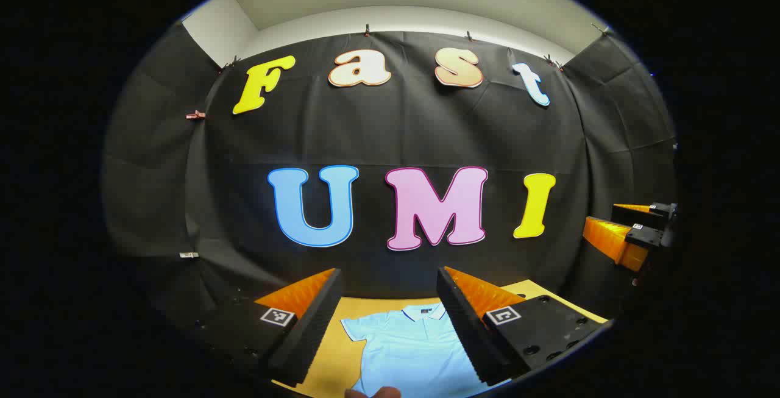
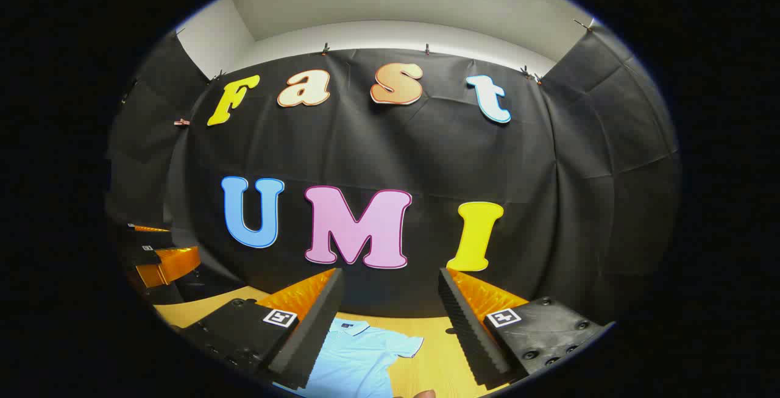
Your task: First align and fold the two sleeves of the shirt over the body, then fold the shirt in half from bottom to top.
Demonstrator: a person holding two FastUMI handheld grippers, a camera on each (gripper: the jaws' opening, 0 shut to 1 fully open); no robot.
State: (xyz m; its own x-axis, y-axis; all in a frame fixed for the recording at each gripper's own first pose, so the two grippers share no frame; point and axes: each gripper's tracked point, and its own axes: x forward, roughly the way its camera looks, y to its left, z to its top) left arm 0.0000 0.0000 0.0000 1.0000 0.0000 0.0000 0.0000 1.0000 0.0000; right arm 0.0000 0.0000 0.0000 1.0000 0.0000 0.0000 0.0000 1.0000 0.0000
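1. In the left gripper view we see the left gripper (image 1: 390, 319) raised above the table (image 1: 332, 355), jaws spread wide, nothing between the fingers, nothing touched.
2. Below and ahead of that gripper the light blue polo shirt (image 1: 414, 352) lies flat on the yellow-tan table, collar (image 1: 423, 311) toward the booth wall. One short sleeve (image 1: 356, 328) spreads out near the left-hand finger; the other side runs behind the right-hand finger, so we cannot tell how that sleeve lies.
3. Same view, far right edge: the right gripper (image 1: 637, 230) hangs level with the left one, well apart from the shirt. From here its fingers look parted.
4. Same view, bottom edge: a fingertip of the person (image 1: 378, 392) pokes in just below the shirt.
5. In the right gripper view we see the right gripper (image 2: 390, 319) also wide open, empty, held above the table (image 2: 439, 355).
6. Here the shirt (image 2: 359, 361) sits low and toward the left-hand finger, partly behind it. This view gives the sleeve (image 2: 405, 344) the other view hides: spread out flat on the table, unfolded, in the gap between the fingers.
7. Same view, far left edge: the left gripper (image 2: 161, 261), off to the side, away from the shirt.
8. A bit of the person's finger (image 2: 423, 394) at the bottom edge.
9. Shirt looks unfolded in both views; neither gripper touches it.
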